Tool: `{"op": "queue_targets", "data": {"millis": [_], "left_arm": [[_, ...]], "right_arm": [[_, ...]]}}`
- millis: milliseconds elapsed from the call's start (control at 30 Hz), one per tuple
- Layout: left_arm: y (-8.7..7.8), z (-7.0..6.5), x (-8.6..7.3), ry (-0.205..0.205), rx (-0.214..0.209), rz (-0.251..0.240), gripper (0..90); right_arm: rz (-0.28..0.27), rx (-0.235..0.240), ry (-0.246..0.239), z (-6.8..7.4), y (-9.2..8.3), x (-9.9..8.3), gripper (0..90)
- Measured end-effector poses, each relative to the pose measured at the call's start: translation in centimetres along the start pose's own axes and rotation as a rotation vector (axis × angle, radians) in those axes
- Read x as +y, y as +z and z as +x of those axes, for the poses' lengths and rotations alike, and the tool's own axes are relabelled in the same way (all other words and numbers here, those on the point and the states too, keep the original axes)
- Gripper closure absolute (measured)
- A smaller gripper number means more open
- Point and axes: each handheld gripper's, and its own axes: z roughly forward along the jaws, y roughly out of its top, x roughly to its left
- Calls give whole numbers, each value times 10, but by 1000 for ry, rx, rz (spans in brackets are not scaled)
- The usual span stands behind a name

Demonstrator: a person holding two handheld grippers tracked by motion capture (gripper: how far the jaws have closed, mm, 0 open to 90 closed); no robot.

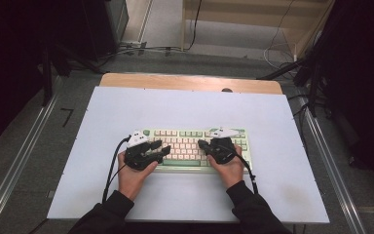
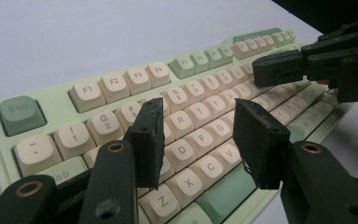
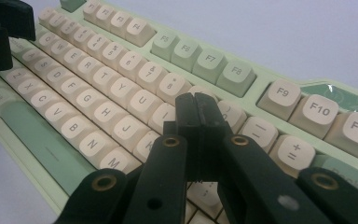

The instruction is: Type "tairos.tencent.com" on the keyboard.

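- Two grippers hover over one mint-green keyboard point(image 1: 195, 146), which lies on the white table point(image 1: 185, 107) close to the person's edge.
- Left gripper point(image 2: 200, 140): fingers point(image 2: 149, 137) spread apart above the D, F and G keys, nothing between them.
- Right gripper point(image 3: 198, 123): fingers point(image 3: 189, 116) pressed together, empty, tips over the keys near I and O.
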Motion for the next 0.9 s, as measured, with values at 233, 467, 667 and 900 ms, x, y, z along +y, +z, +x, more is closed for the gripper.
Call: {"op": "queue_targets", "data": {"millis": [233,467,667,900], "left_arm": [[0,0,0,-1,0,-1,546],[0,0,0,0,1,2,547],[1,0,-1,2,0,8,547],[-1,1,-1,1,1,4,547]], "right_arm": [[2,-3,-3,1,1,0,876],[4,-6,-6,1,2,0,876],[11,11,-9,4,0,1,876],[-28,39,-25,12,-12,5,877]]}}
